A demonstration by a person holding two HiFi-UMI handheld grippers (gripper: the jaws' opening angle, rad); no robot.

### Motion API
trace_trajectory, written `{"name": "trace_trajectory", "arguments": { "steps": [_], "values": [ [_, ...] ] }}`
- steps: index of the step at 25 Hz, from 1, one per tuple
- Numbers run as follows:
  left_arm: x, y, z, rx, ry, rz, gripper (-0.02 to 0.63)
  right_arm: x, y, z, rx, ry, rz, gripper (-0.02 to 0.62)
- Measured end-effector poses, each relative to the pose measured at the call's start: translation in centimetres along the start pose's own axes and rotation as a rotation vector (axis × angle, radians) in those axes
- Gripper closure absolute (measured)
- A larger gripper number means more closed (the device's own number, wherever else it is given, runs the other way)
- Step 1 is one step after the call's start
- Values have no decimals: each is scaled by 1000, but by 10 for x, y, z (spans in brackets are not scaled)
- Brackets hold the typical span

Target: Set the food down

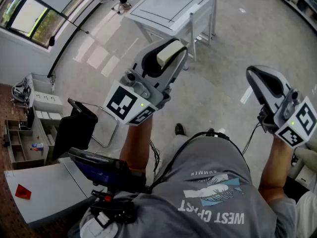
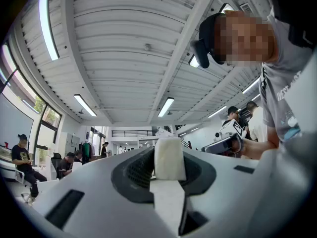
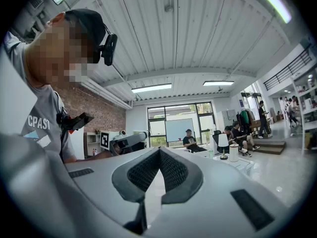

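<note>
lower left of head view: a pale shelf unit (image 1: 42, 103) and a black chair (image 1: 74, 128), close by the person's left side. left gripper (image 1: 173, 58), centre frame, held up over open floor (image 1: 223, 98), closed part way onto the food (image 1: 167, 52), a pale, soft-looking block pinched at the tips. left gripper view shows it upright between the pads. white counter (image 1: 163, 6) at top centre, well apart from that gripper.

judged: carry the block forward past the near edge, lower until its base sits flat, then ease open. squeeze no harder, it may crush. the near half of the counter looks bare, with small items along the far edge. right gripper (image 1: 258, 76), right of frame, shut tight and empty.
</note>
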State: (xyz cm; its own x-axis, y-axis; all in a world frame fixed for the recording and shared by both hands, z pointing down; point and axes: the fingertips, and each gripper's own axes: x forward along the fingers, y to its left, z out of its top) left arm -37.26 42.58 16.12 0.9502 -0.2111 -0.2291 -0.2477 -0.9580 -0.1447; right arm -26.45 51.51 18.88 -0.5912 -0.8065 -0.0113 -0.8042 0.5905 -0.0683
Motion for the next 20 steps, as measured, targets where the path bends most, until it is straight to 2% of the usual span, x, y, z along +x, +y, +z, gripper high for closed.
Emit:
{"name": "trace_trajectory", "arguments": {
  "steps": [8,20],
  "values": [
    [5,-5,-4,-7,3,-12,503,-3,0,1,-6,1,-9,589],
    [19,-17,-16,-2,43,12,503,-20,-13,-4,12,-20,16,589]
  ]
}}
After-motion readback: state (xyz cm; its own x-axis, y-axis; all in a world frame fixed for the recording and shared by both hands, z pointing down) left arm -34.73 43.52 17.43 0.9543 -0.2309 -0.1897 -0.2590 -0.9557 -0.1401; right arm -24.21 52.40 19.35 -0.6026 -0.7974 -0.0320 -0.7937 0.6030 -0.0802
